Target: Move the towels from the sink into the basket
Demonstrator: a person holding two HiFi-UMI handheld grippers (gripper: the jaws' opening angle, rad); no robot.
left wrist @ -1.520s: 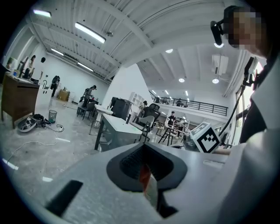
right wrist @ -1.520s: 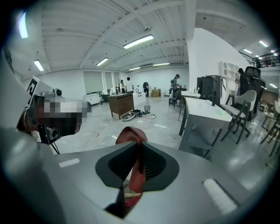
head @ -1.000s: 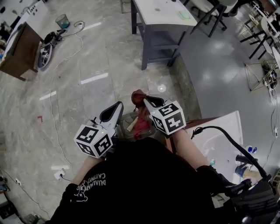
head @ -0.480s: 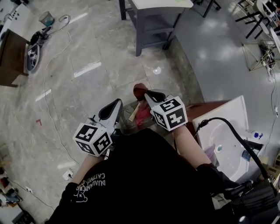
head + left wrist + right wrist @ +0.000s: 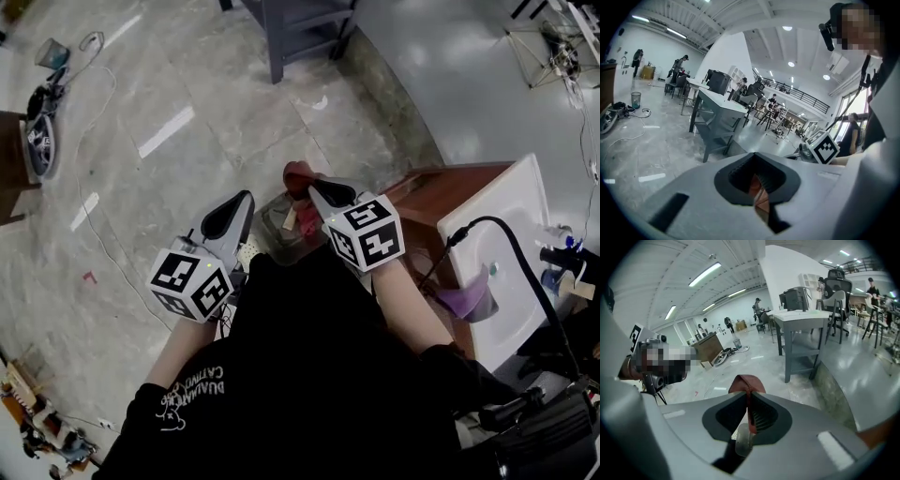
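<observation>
My right gripper (image 5: pixel 314 187) is shut on a dark red towel (image 5: pixel 296 175), whose folded end sticks out past the jaw tips. In the right gripper view the towel (image 5: pixel 746 383) is pinched between the pads of the gripper (image 5: pixel 749 397). It hangs just over the clear basket (image 5: pixel 272 225) on the floor, which holds reddish cloth. The left gripper (image 5: pixel 240 201) hovers at the basket's left side, its jaws together and nothing in them; the left gripper view (image 5: pixel 755 159) shows only a thin slit. A purple towel (image 5: pixel 466 302) lies in the white sink (image 5: pixel 511 220) at the right.
The sink sits on a brown cabinet (image 5: pixel 427 183) right of the basket. A grey table (image 5: pixel 300 28) stands beyond on the stone floor. A black cable (image 5: pixel 511 248) arcs over the sink. Cords and a wheel (image 5: pixel 37 141) lie at the far left.
Both grippers have sunk toward the basket, the right one rolling while it keeps the red towel. The head view has swung so the sink and purple towel show more.
</observation>
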